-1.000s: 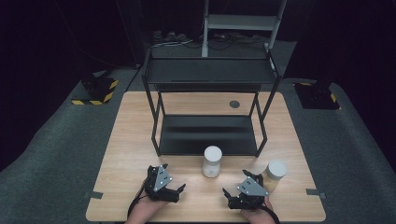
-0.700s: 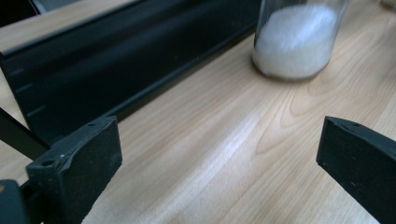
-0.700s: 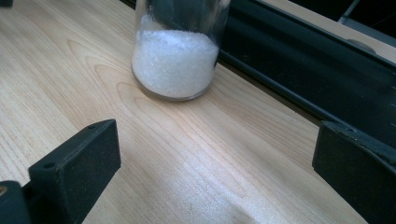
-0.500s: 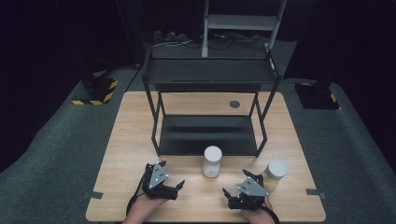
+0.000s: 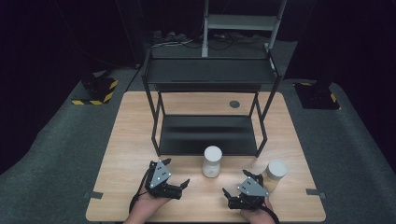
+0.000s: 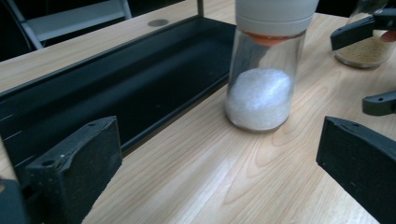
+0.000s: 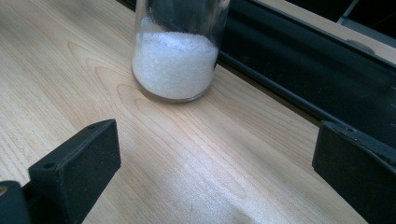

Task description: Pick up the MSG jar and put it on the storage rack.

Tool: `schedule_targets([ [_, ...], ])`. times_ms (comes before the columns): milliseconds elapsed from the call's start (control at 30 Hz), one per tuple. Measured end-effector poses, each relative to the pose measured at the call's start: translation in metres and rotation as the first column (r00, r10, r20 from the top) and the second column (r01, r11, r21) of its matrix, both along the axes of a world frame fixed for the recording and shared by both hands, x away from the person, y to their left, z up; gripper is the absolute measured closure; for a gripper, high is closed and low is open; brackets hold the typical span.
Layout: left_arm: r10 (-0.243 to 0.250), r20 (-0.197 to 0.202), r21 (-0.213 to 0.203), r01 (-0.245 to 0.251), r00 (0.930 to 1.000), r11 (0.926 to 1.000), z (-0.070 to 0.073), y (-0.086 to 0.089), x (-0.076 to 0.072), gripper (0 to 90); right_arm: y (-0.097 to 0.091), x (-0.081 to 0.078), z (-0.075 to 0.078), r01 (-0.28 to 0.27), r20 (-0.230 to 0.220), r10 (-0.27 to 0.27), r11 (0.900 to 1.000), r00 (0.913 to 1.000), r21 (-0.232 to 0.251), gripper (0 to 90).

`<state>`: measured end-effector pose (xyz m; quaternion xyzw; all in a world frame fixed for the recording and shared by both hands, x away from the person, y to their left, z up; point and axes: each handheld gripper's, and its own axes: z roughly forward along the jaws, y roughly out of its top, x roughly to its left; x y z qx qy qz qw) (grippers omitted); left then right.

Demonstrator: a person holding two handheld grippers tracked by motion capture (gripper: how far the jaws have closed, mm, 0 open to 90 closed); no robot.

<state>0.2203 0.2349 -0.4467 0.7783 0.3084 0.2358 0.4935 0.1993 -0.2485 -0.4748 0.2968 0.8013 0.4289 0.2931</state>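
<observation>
Two jars stand upright on the desk (image 5: 135, 140), both with pale lids. The first jar (image 5: 212, 161), holding white grains, sits near the middle of the front half, just in front of the rack's lower shelf. The second jar (image 5: 274, 175), with tan contents, stands toward the front right corner, well apart from the first.

One black rack (image 5: 208, 112) with two shelves occupies the middle and back of the desk; both shelves are bare. One small dark disc (image 5: 234, 104) lies on the wood near the back edge, behind the rack.

Two grippers rest near the front edge, each held in a hand. The left gripper (image 5: 175, 186) sits left of the first jar, its jaws spread wide with nothing between them; in the left gripper view the white-grain jar (image 6: 266, 70) stands ahead of the jaws, clear of both. The right gripper (image 5: 231, 195) sits between the two jars, just beside the tan one, jaws likewise wide apart and holding nothing; in the right gripper view the same white-grain jar (image 7: 176, 51) stands ahead, untouched.
</observation>
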Motion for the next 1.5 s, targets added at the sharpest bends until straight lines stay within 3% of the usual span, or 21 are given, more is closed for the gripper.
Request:
schedule_targets([
  [600,-0.054,0.011,-0.069,0.055,0.9985,0.9961,0.018,-0.021,0.017,0.3,-0.001,0.001,0.0,0.007,-0.006,-0.007,0.9999,1.0,0.011,0.4],
  [1067,-0.079,0.029,-0.077,0.081,0.9965,0.9937,0.026,-0.036,0.032,0.3,0.0,0.001,0.0,0.006,-0.006,-0.006,0.9999,1.0,0.012,0.4],
  [1500,-0.11,0.029,-0.067,0.112,0.9935,0.9915,0.024,-0.052,0.047,0.3,-0.001,0.001,0.0,0.003,-0.008,-0.003,0.9999,1.0,0.015,0.4],
])
